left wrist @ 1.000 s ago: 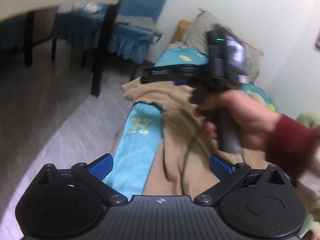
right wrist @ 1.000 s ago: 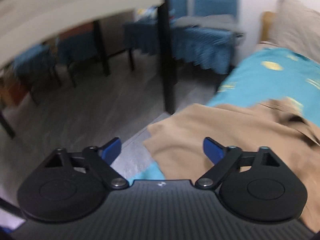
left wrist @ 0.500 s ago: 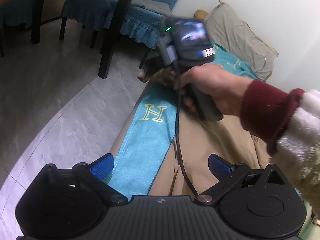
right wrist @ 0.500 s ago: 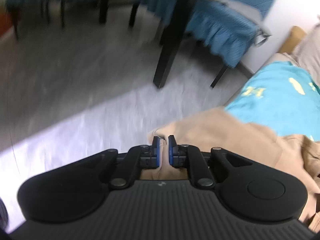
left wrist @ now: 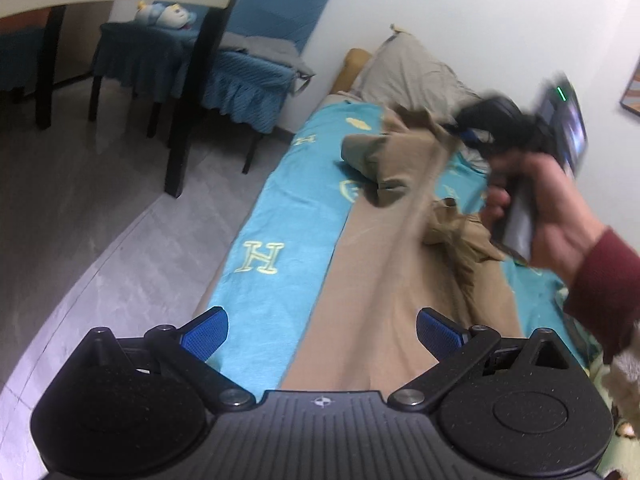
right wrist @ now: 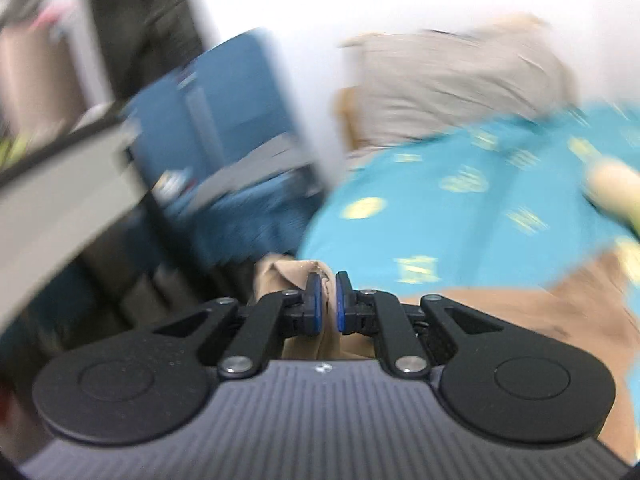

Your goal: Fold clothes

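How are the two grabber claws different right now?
The left gripper has its blue fingers spread wide apart with nothing between them; the right gripper is pinched shut on the tan garment. The left hangs low over the garment lying on the bed; the right lifts its edge. Both have black arms and blue pads.

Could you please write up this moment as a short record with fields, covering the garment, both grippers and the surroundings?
garment: tan garment, partly lifted off the bed
surface: bed with turquoise sheet
left gripper: open, holding nothing, low over the garment
right gripper: shut on a fold of the garment, raised
person: right hand in a red sleeve holds the right gripper
background: pillow, blue chair
image quality: right wrist view blurred
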`<state>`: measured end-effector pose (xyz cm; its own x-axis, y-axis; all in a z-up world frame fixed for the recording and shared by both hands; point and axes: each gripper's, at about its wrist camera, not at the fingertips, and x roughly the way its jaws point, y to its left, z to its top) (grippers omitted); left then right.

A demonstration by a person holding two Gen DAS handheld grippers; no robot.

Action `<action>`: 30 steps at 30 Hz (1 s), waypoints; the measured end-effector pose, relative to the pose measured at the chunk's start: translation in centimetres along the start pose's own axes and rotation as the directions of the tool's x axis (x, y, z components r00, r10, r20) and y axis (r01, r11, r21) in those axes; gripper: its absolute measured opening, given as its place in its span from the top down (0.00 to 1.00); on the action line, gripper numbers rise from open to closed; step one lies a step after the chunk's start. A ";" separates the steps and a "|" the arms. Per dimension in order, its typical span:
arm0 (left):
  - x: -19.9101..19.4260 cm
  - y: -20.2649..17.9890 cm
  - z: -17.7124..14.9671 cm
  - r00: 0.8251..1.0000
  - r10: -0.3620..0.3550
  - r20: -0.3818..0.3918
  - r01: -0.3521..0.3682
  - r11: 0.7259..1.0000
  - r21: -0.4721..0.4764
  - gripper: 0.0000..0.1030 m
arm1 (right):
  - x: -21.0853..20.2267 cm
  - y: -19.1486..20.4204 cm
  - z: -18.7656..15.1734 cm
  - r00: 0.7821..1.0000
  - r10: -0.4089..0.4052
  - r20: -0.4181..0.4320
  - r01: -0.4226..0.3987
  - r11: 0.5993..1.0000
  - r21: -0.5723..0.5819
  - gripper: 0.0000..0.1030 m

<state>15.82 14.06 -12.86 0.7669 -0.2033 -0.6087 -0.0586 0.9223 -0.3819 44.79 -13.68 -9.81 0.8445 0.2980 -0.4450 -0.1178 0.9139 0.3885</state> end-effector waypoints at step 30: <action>2.0 -5.1 -1.7 0.989 0.029 -0.143 0.000 0.979 0.203 0.02 | -27.9 -5.8 -3.6 0.995 -0.024 -0.095 0.027 0.999 0.031 0.00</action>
<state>16.56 8.43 -13.30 0.6652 -0.2211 -0.7132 0.0728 0.9698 -0.2327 20.05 -26.28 -2.60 0.7936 0.3011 -0.5287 -0.0787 0.9125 0.4014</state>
